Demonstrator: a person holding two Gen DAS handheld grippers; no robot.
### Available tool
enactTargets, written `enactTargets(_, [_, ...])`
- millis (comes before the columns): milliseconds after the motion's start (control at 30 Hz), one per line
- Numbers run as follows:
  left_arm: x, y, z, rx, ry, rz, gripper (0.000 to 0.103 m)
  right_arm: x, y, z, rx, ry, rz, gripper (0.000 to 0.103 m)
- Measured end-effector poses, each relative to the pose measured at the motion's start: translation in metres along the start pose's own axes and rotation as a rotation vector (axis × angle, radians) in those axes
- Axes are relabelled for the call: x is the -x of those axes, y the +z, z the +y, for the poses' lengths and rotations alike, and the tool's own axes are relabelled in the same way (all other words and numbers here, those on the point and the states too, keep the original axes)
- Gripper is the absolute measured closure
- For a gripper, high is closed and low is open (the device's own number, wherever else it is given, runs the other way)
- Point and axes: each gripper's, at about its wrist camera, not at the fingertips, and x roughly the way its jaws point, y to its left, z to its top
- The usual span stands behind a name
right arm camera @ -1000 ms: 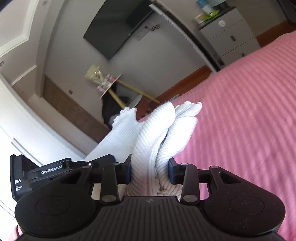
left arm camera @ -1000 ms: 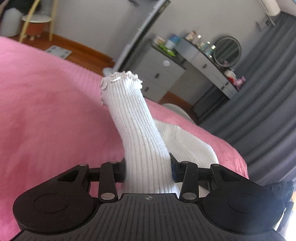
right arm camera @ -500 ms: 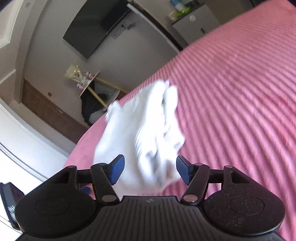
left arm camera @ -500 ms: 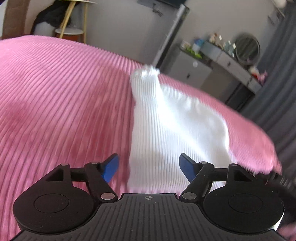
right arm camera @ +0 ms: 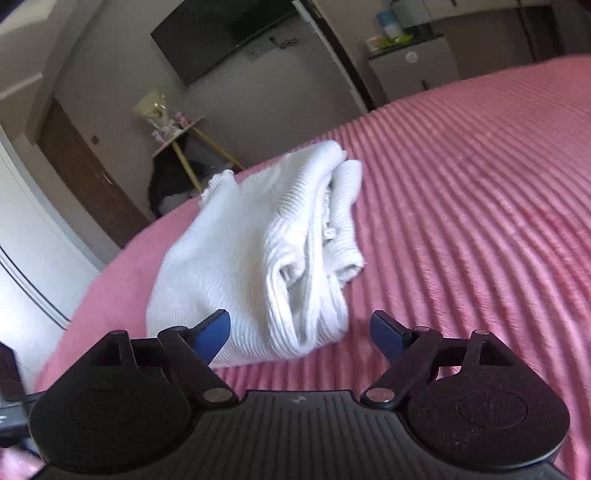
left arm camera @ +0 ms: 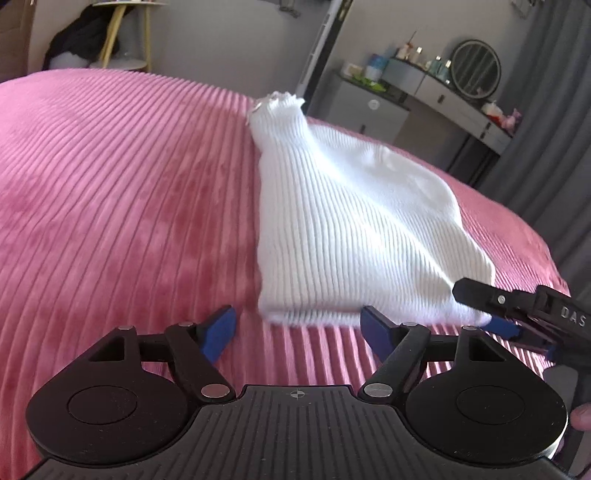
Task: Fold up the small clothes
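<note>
Pink ribbed bedspread [left arm camera: 110,192] fills most of both views. Grey curtain [left arm camera: 554,110] at right edge of left view, dresser [left arm camera: 373,110] and round mirror [left arm camera: 475,69] behind the bed; TV [right arm camera: 221,33] on the wall in right view.

White ribbed garment [left arm camera: 343,229] lies folded on the bedspread, frilled cuff end at the far side, near fold edge just ahead of both grippers. Right view shows its layered, bunched end [right arm camera: 325,229].

Left gripper [left arm camera: 297,325]: jaws opening, wide apart, nothing between the blue pads; near edge of garment sits just beyond the tips, not touching as far as I can tell.

Right gripper [right arm camera: 299,330]: jaws opening, wide apart; near corner of garment lies between the pads, neither pad pressing it. Its tip also shows in left view at the garment's right corner.
</note>
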Motion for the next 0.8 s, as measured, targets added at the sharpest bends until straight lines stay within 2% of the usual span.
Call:
enactTargets(100, [-0.014, 0.005, -0.001, -0.034, -0.015, -0.007, 0.023, -0.009, 0.002, -0.009, -0.041, 0.06, 0.0, 0.02])
enactTargets(167, [-0.019, 0.008, -0.002, -0.037, -0.04, -0.016, 0.023, -0.015, 0.002, -0.014, -0.071, 0.108, 0.009, 0.031])
enactTargets(200, [-0.022, 0.01, -0.001, -0.021, -0.059, -0.016, 0.025, -0.02, 0.001, -0.014, -0.089, 0.12, 0.024, 0.042])
enactTargets(233, [-0.024, 0.012, 0.0, 0.004, -0.074, -0.017, 0.027, -0.024, 0.001, -0.016, -0.103, 0.125, 0.037, 0.057])
enactTargets(267, [-0.024, 0.015, 0.001, 0.027, -0.09, -0.016, 0.038, -0.025, 0.0, -0.017, -0.116, 0.136, 0.047, 0.067])
enactTargets(300, [-0.025, 0.017, 0.003, 0.055, -0.109, -0.005, 0.044, -0.026, -0.001, -0.02, -0.145, 0.161, 0.056, 0.075])
enactTargets(400, [-0.018, 0.024, 0.008, 0.157, -0.163, 0.008, 0.057, -0.017, 0.003, -0.024, -0.235, 0.22, 0.041, 0.078])
enactTargets(500, [-0.001, 0.027, 0.016, 0.258, -0.255, -0.022, 0.059, -0.001, 0.006, -0.031, -0.336, 0.312, 0.01, 0.079])
enactTargets(533, [0.002, 0.026, 0.019, 0.271, -0.267, -0.015, 0.059, 0.001, 0.007, -0.032, -0.345, 0.309, 0.011, 0.077])
enactTargets(567, [0.003, 0.026, 0.021, 0.273, -0.261, 0.007, 0.052, 0.003, 0.008, -0.033, -0.334, 0.266, 0.021, 0.075])
enactTargets(633, [0.004, 0.025, 0.023, 0.25, -0.17, 0.063, 0.051, 0.006, 0.011, -0.03, -0.229, 0.081, 0.06, 0.059])
enactTargets(667, [0.007, 0.024, 0.024, 0.232, -0.125, 0.075, 0.051, 0.008, 0.011, -0.026, -0.167, -0.002, 0.063, 0.058])
enactTargets(733, [0.019, 0.026, 0.024, 0.198, -0.062, 0.051, 0.049, 0.022, 0.015, -0.015, -0.089, -0.026, 0.02, 0.058])
enactTargets(800, [0.031, 0.032, 0.019, 0.153, -0.025, -0.009, 0.041, 0.037, 0.023, 0.005, 0.009, -0.068, -0.079, 0.058])
